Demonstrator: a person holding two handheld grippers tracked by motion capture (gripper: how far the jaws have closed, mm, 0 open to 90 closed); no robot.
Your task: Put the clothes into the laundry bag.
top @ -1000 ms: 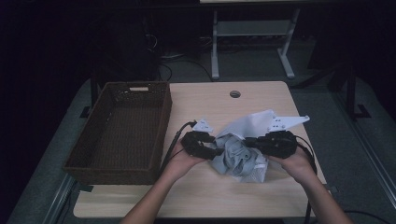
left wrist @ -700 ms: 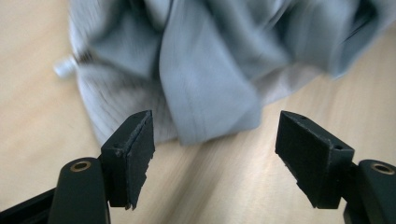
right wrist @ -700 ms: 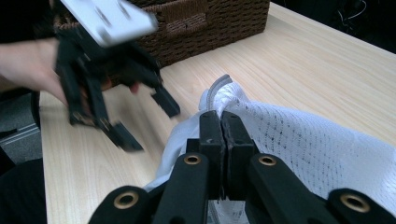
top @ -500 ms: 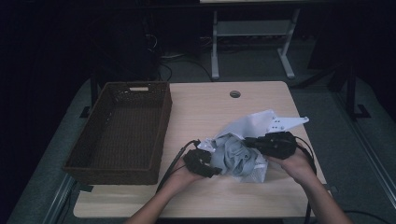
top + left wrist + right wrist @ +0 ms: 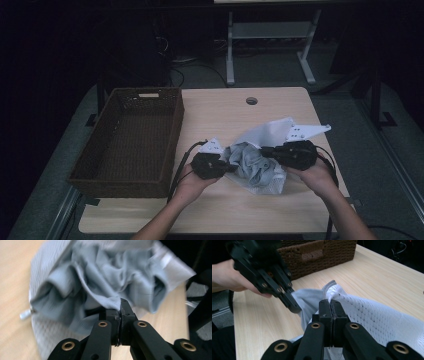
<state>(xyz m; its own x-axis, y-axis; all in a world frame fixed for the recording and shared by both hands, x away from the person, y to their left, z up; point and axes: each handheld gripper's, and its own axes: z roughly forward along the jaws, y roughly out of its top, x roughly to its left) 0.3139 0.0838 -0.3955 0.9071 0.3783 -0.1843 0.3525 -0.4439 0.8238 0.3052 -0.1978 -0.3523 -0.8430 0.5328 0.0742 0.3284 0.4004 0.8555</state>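
Observation:
A crumpled garment (image 5: 255, 167), grey fabric with a white mesh layer, lies right of the table's middle. My left gripper (image 5: 231, 167) is at its left edge. Its jaws have just been closing and now pinch a fold of the grey fabric (image 5: 100, 277), as the left gripper view (image 5: 120, 306) shows. My right gripper (image 5: 262, 150) is on the garment's far right side, shut on the white mesh edge (image 5: 372, 315). In the right gripper view its jaws (image 5: 331, 303) meet on that edge, and the left gripper (image 5: 292, 303) reaches in from the left.
A dark woven basket (image 5: 145, 91) stands on the table's left side, also behind the left hand in the right gripper view (image 5: 317, 252). The wooden tabletop (image 5: 225, 115) has a round cable hole (image 5: 251, 100) at the back. A metal frame (image 5: 270, 30) stands on the floor beyond.
My left gripper dipped toward the near edge, then came in against the garment's left side and closed on the grey fabric. The right gripper kept still, shut on the mesh.

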